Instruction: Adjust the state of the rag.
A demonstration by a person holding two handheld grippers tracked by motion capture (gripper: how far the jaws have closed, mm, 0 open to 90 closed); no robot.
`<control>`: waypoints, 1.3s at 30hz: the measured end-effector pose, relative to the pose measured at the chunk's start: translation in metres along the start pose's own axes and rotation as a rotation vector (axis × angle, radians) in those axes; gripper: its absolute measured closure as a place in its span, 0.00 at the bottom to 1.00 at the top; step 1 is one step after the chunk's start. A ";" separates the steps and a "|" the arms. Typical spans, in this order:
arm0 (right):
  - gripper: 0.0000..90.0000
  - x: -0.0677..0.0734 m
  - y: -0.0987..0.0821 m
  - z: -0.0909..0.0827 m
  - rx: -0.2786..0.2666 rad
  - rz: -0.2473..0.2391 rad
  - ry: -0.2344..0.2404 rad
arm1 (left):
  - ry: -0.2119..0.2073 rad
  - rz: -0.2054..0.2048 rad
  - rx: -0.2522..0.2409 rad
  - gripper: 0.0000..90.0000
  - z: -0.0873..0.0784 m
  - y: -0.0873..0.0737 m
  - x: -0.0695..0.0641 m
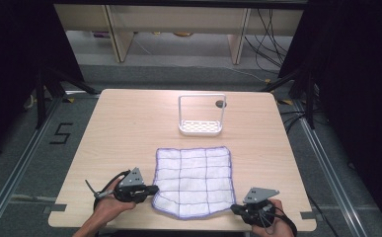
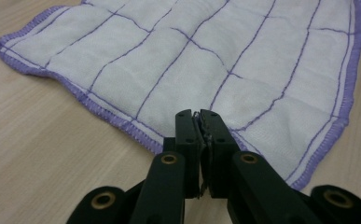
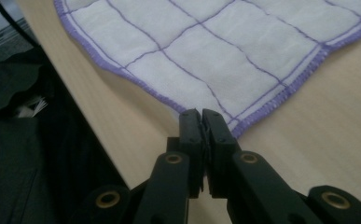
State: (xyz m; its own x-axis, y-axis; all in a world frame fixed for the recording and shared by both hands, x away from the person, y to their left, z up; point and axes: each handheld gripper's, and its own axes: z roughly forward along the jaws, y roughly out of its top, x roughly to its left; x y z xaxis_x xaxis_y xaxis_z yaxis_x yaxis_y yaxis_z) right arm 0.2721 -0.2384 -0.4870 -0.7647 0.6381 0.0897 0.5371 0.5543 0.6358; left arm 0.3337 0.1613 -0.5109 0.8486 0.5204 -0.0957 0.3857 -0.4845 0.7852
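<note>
Cloth (image 1: 193, 180) lies flat on the tabletop (image 1: 124, 128) between your two tools, with its near corners at their tips. Your left tool (image 1: 151, 190) is closed on the near left hem, and your right tool (image 1: 235, 210) is closed on the near right corner; the hem sits pinched in each. This looks like the start of a fold. The next move calls for lifting both corners together, evenly, and carrying them away from you. Ahead of the tools the wood is open until the white rack (image 1: 201, 114), well beyond the far hem. Just behind your right tool the tabletop ends, so do not pull back.
</note>
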 end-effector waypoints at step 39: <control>0.57 -0.143 0.110 0.076 -0.083 0.132 -0.214 | 0.217 -0.147 0.031 0.46 0.055 0.055 0.099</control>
State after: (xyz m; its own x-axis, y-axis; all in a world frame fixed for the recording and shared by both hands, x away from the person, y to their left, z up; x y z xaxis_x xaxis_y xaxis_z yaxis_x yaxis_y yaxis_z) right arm 0.4682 -0.2279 -0.4883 -0.5925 0.8054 0.0179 0.5898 0.4185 0.6906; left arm 0.4591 0.1475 -0.5104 0.6864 0.7237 -0.0709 0.5123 -0.4121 0.7535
